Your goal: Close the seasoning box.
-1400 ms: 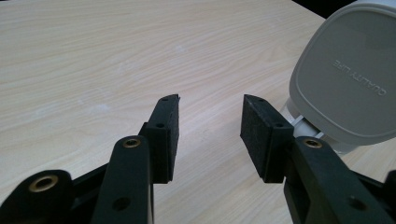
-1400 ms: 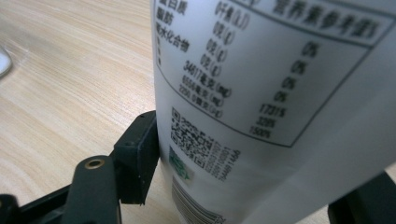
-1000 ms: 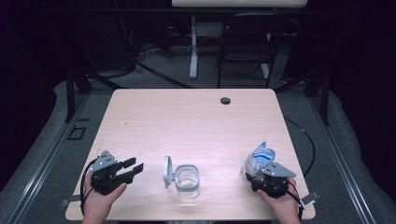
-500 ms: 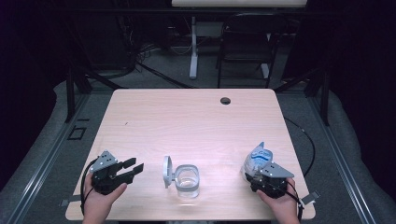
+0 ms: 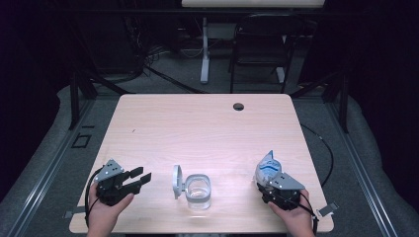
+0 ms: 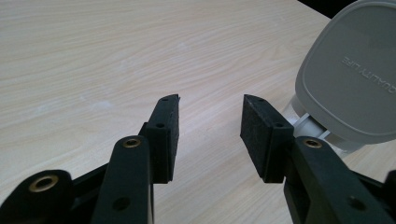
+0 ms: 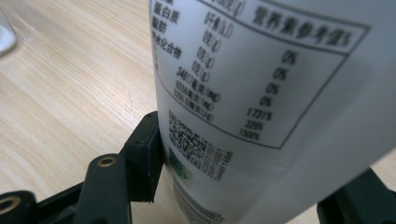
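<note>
- gripping a white pouch (image 5: 268, 168) at the table's (image 5: 207, 123) near right edge, the right gripper (image 5: 274, 191) has its jaws clamped on the pouch's lower body; its jaws have just been closing a little further, with the pouch between them.
- in the right gripper view the left pad presses the pouch's printed back, just beside a small code square under the nutrition panel.
- compared with a second ago, the pouch and both hands sit in nearly the same places, so that slight tightening is the main change.
- judging from this, the grip is being firmed up before the pouch is carried toward the jar.
- the pouch's long axis runs from the gripper up and away toward the far side of the table, leaning slightly left, its blue-marked top end pointing away from the person.
- the left gripper (image 5: 132, 178) rests at the near left, jaws apart and holding nothing, pointing right toward the jar.
- the clear jar (image 5: 198, 190) stands between the two grippers, its grey lid (image 5: 176, 181) hinged open on its left side, mouth up.
</note>
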Tool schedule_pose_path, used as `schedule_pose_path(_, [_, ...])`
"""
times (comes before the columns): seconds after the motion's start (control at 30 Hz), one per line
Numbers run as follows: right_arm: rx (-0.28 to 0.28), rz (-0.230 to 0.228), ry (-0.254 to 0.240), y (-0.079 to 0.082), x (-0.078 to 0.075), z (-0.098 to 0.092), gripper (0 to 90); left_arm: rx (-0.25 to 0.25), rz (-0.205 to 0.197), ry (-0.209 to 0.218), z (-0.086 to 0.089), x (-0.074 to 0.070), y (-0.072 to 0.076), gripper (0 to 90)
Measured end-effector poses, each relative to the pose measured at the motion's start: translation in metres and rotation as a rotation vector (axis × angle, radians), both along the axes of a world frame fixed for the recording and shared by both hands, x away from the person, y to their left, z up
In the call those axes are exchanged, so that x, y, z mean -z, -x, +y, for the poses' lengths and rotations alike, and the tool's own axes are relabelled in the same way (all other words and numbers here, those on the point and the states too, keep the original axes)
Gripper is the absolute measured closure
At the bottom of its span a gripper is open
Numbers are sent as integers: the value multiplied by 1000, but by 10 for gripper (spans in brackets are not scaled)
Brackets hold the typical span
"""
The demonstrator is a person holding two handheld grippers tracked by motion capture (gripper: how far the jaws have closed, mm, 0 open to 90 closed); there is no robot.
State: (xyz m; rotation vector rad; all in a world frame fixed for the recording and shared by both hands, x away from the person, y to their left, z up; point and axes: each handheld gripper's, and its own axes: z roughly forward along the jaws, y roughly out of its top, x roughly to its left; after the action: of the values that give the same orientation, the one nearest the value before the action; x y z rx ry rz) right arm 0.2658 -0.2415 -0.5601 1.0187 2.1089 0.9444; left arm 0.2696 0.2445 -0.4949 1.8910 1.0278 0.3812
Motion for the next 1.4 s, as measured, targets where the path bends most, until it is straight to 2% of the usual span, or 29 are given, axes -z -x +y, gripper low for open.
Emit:
schedule_pose_path(0.2, [-7,-39,3,3,-8,4,402,-5,-1,4,0,0,0,573])
schedule_pose_path(0.27, [-15,-55,17,6,-14,6,402,-6,-3,10,1,0,0,570])
schedule_pose_path(0.6, [-31,-73,3,8,-33,15,402,-24,1,21,7,1,-1,559])
schedule_pose_path(0.8, [-57,-107,45,3,-44,33,402,-23,-2,36,9,-2,-1,545])
schedule_pose_path(1.17, [-101,-95,68,-8,-53,59,402,-32,0,25,12,-1,-2,529])
schedule_pose_path(1.4, [-146,-113,122,-21,-58,84,402,-35,-11,21,12,-3,0,527])
